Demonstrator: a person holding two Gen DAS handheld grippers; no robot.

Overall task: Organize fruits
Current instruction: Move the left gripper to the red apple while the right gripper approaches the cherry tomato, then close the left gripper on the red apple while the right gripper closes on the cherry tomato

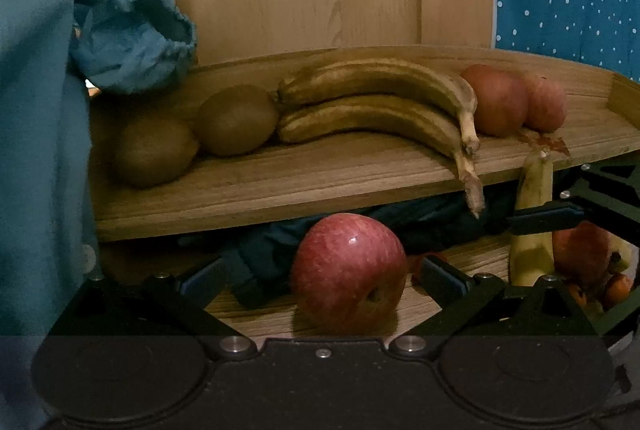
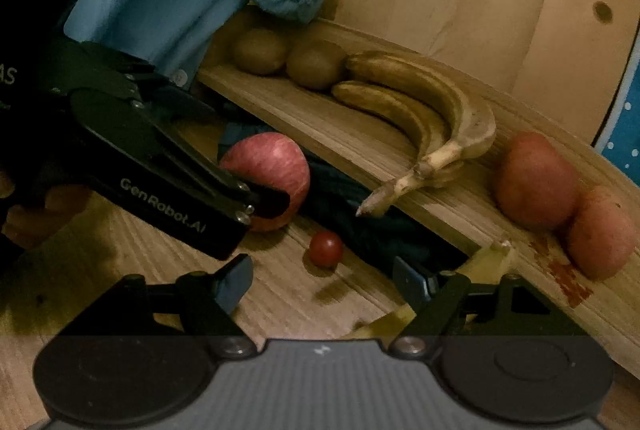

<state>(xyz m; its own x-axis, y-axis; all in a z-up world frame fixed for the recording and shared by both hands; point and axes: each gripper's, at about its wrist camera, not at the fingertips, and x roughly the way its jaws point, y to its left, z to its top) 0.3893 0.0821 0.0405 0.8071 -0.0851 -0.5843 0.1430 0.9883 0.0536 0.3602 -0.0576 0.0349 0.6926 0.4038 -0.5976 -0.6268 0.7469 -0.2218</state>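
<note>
My left gripper [image 1: 348, 282] is spread wide around the red apple [image 1: 349, 273] low in the middle of its frame; whether the pads touch it I cannot tell. My right gripper [image 2: 323, 284] stands spread too, pinching nothing, with a cherry tomato [image 2: 326, 248] just beyond its tips. Higher up, the wooden shelf [image 1: 280, 186] carries two kiwis [image 1: 236, 119], the bananas [image 1: 376, 106] and two apples [image 1: 500, 100] toward the right.
</note>
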